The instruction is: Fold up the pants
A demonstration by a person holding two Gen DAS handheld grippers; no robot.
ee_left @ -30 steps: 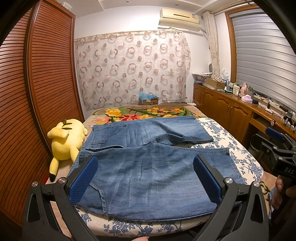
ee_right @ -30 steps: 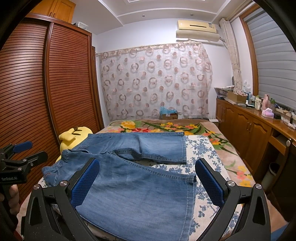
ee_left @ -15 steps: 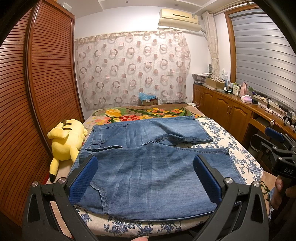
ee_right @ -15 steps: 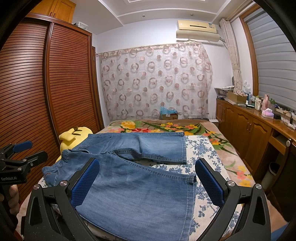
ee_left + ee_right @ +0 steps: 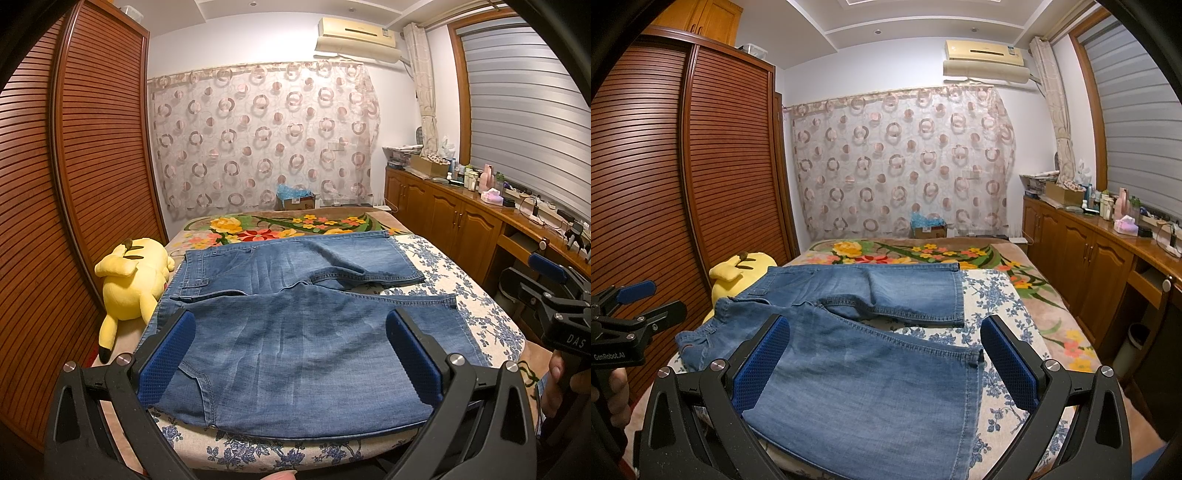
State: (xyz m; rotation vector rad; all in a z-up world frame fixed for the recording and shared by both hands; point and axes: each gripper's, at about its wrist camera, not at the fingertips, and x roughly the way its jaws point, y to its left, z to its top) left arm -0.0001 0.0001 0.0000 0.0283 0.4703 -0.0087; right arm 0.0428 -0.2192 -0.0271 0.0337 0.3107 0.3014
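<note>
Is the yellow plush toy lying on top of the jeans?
No, the yellow plush toy lies on the bed beside the jeans, next to their waistband end rather than on them.

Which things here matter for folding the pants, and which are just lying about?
For the job:
denim pants, spread flat, unfolded, on the bed
left gripper, open
right gripper, open

Lying about:
yellow plush toy beside the waistband
cardboard box by the curtain
bottles on the cabinet
</note>
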